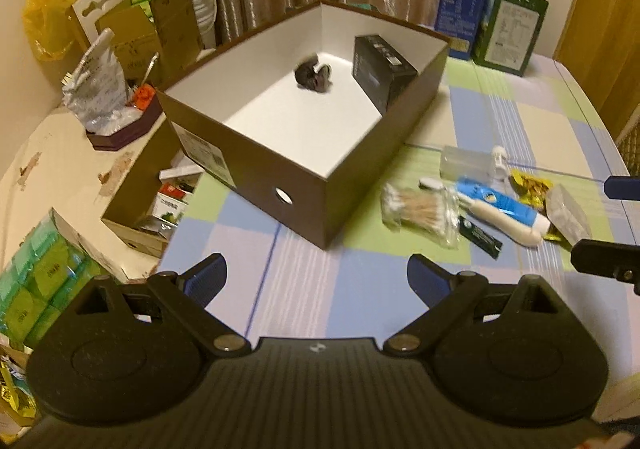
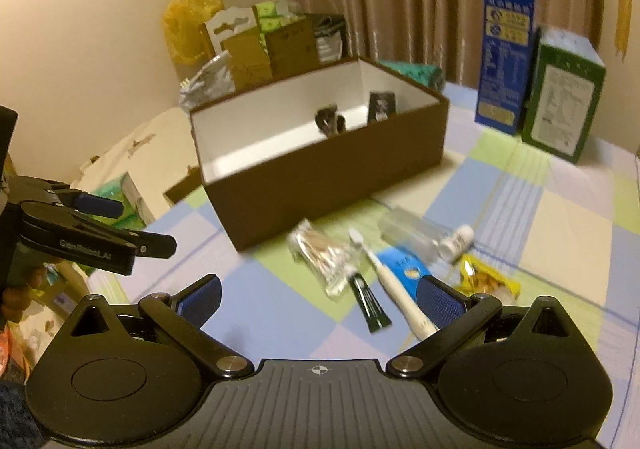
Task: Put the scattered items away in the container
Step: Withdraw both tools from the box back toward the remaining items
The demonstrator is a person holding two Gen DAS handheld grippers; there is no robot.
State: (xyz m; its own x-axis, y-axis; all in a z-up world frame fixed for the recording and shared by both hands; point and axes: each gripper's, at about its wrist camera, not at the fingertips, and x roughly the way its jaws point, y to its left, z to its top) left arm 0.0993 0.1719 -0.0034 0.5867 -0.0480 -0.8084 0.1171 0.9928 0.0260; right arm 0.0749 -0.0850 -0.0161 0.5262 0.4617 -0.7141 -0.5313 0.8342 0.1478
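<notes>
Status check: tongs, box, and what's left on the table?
Left tongs open, empty. Right tongs open, empty, over the toothbrush. Box holds two dark items. Cotton swabs and yellow packet out; nothing blocking.

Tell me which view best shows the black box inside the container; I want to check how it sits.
The left wrist view: it looks down on the black box against the container's right wall. The right wrist view shows only its blurred top above the rim.

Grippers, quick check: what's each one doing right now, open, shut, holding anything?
Left gripper: open, holding nothing, above the tablecloth.
Right gripper: open, holding nothing, near the toothbrush.
</notes>
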